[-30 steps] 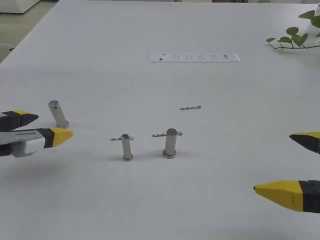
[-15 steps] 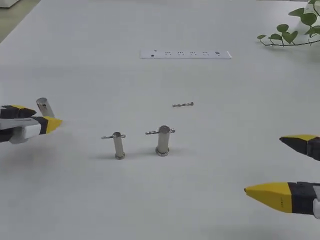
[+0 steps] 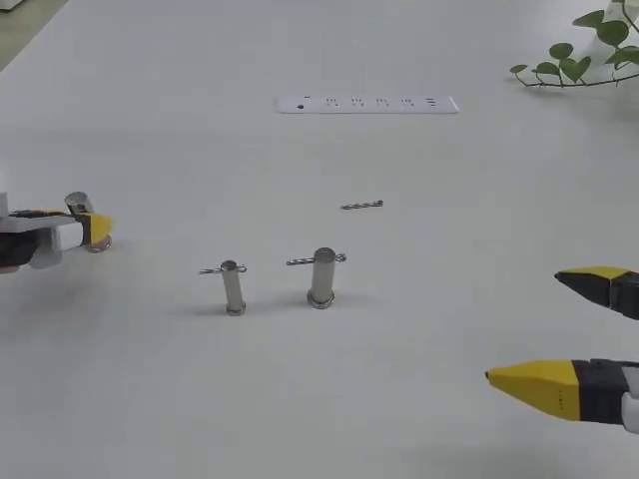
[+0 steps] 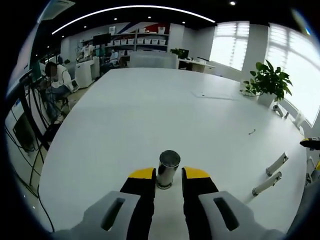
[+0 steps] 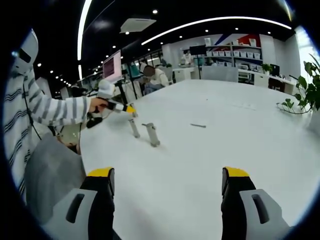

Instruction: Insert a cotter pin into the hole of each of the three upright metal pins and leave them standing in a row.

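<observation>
Left tool [image 4: 169, 174] is gripping the bare metal pin [image 4: 169, 162] between narrowed jaws at the counter's [image 3: 399, 399] left end. Right tool [image 3: 523, 326] is hovering wide open. Two fitted pins [image 3: 233, 287] [image 3: 321, 276] are standing mid-counter, and a loose cotter pin [image 3: 361, 206] is lying beyond.

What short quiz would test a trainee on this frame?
1. How many upright metal pins already carry a cotter pin?
2. True or false: the right gripper holds the loose cotter pin.
3. The left gripper has its jaws either side of: A) a bare pin, B) the power strip, C) the plant.
Key: 1 two; 2 false, its jaws stand wide open, away from it; 3 A.
</observation>
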{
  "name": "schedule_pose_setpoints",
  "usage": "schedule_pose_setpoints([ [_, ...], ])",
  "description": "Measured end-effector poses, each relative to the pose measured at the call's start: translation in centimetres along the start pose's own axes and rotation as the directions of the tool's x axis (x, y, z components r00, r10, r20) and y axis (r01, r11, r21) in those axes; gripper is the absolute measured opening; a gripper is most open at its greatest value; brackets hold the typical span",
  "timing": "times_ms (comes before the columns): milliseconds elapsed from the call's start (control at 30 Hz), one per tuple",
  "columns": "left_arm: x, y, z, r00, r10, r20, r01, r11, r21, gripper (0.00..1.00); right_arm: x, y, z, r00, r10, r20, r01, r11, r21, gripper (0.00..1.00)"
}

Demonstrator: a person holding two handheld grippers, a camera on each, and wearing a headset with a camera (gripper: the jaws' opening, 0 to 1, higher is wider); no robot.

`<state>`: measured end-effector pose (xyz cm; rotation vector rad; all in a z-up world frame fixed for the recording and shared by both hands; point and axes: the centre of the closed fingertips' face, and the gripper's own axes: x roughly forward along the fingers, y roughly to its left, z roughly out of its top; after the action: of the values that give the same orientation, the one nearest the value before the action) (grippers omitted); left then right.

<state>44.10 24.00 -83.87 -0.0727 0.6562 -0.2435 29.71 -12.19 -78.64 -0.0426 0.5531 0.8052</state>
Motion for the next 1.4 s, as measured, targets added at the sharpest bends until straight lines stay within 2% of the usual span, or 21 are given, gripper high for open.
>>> schedule_pose_setpoints([
  [167, 0.2, 0.2, -0.1, 0.9993, 0.036, -0.004, -0.036, 0.999, -0.022, 0.18, 0.1, 0.2, 0.0, 1.0, 0.01, 0.001, -0.01, 1.0, 0.005, 0.89],
  [200, 0.2, 0.4, -0.3, 0.9983, 0.056, -0.017, -0.056, 0.998, -0.036, 0.18, 0.1, 0.2, 0.0, 0.9999, 0.012, 0.002, -0.012, 1.0, 0.004, 0.89],
  [367, 0.2, 0.6, -0.1, 0.9962, 0.087, -0.005, -0.088, 0.993, -0.08, 0.13, 0.2, 0.2, 0.1, 0.9999, 0.012, 0.007, -0.012, 1.0, 0.008, 0.87],
  [433, 0.2, 0.6, -0.1, 0.9957, 0.092, -0.007, -0.093, 0.993, -0.08, 0.13, 0.1, 0.2, 0.1, 0.9999, 0.01, 0.009, -0.011, 1.0, 0.005, 0.86],
  [533, 0.2, 0.5, 0.0, 0.9928, 0.12, -0.004, -0.12, 0.992, -0.03, 0.13, 0.1, 0.0, 0.2, 1.0, 0.005, 0.009, -0.005, 1.0, 0.006, 0.86],
  [733, 0.2, 0.5, 0.0, 0.9921, 0.125, -0.011, -0.125, 0.992, -0.026, 0.12, 0.1, -0.2, 0.0, 1.0, 0.005, 0.004, -0.005, 1.0, 0.007, 0.86],
  [867, -0.1, 0.7, 0.1, 0.9919, 0.127, 0.0, -0.127, 0.99, -0.056, 0.11, 0.1, 0.0, 0.3, 0.9997, 0.014, 0.019, -0.014, 1.0, 0.001, 0.85],
  [1067, -0.5, 0.5, -0.1, 0.9937, 0.112, 0.0, -0.112, 0.993, -0.022, 0.11, 0.0, -0.1, 0.5, 0.9997, 0.015, 0.022, -0.014, 1.0, -0.008, 0.85],
  [1200, -1.2, 0.2, 0.0, 0.9954, 0.096, 0.002, -0.096, 0.993, 0.068, 0.11, -0.1, -0.3, 0.7, 0.9995, 0.012, 0.029, -0.011, 1.0, -0.006, 0.85],
  [1400, -2.9, -0.5, 0.3, 0.9982, 0.057, 0.016, -0.058, 0.995, 0.084, 0.11, -0.1, -0.2, 0.6, 0.9993, 0.013, 0.035, -0.013, 1.0, -0.007, 0.85],
])
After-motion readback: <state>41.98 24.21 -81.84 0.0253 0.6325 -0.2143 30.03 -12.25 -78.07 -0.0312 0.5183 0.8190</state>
